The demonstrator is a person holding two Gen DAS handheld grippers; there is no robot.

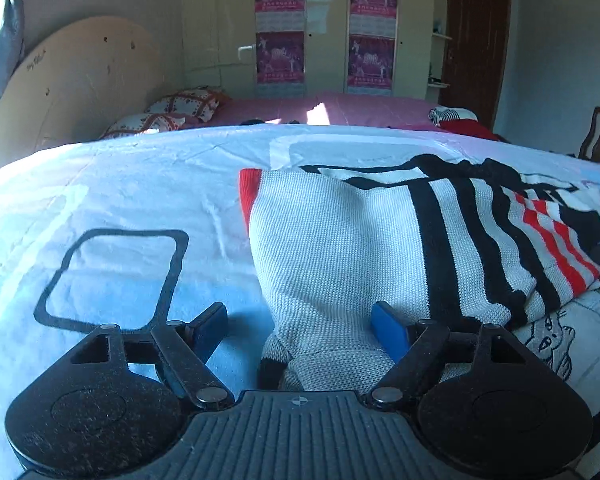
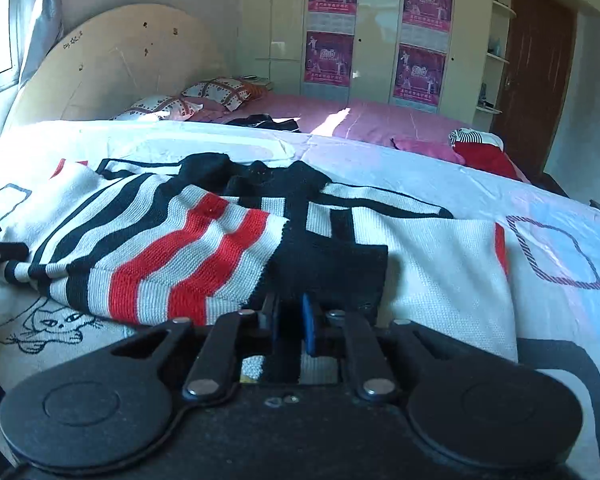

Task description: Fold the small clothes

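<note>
- The striped knit sweater (image 1: pixel 340 248) lies on the white printed bedsheet (image 1: pixel 132 200), partly doubled over itself, with black and red bands across pale knit.
- Left gripper (image 1: pixel 300 328): jaws spread wide. A pale fold of the sweater rises between the blue pads (image 1: pixel 390 332), touching the right-hand pad; the other pad stands apart from the sweater, over bare sheet. Nothing is pinched.
- Right gripper (image 2: pixel 290 322): jaws drawn close together, clamping the sweater's black edge (image 2: pixel 332 268).
- Only the left wrist view shows the sweater's red cuff (image 1: pixel 248 196) at its far left.
- Only the right wrist view shows the sweater's black collar (image 2: pixel 256 176) at its far side, and a red-outlined square (image 2: pixel 556 252) printed on the sheet to the sweater's right.
</note>
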